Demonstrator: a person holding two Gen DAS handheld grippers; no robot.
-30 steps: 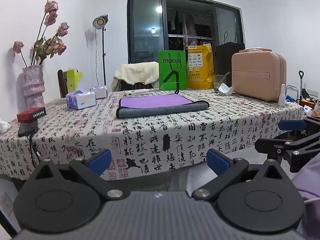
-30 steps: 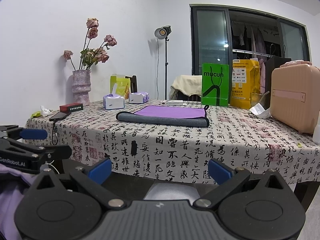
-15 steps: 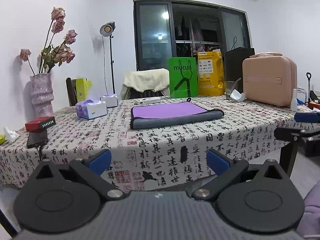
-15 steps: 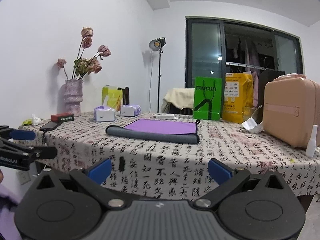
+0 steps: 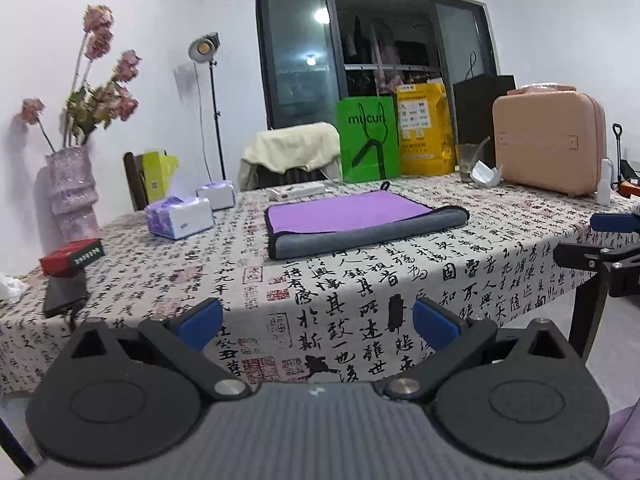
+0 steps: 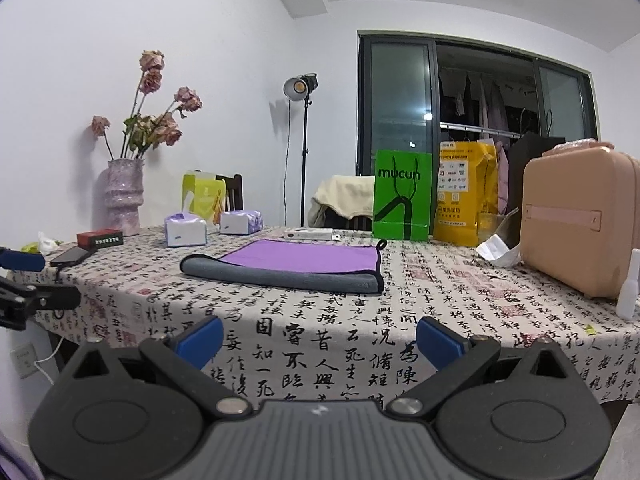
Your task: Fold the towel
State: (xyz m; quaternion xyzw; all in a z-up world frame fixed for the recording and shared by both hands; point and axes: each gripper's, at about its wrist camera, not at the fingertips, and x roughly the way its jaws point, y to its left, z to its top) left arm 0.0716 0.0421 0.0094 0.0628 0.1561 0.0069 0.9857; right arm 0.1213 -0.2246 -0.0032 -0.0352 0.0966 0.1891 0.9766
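Observation:
A purple towel with a grey underside (image 5: 352,220) lies flat on the table, its near edge rolled over showing grey; it also shows in the right wrist view (image 6: 292,266). My left gripper (image 5: 318,324) is open and empty, in front of the table's near edge, well short of the towel. My right gripper (image 6: 318,340) is open and empty, also short of the towel. Each gripper shows at the edge of the other's view: the right one (image 5: 600,248), the left one (image 6: 24,280).
The table has a calligraphy-print cloth (image 5: 360,300). On it stand a vase of dried flowers (image 5: 72,192), tissue packs (image 5: 180,220), a red box (image 5: 72,258), a phone (image 5: 64,298), a green bag (image 5: 368,144), a yellow bag (image 5: 424,128) and a pink case (image 5: 548,140).
Both grippers have risen and moved closer to the table; the tabletop and towel now appear from higher up. The towel has not moved.

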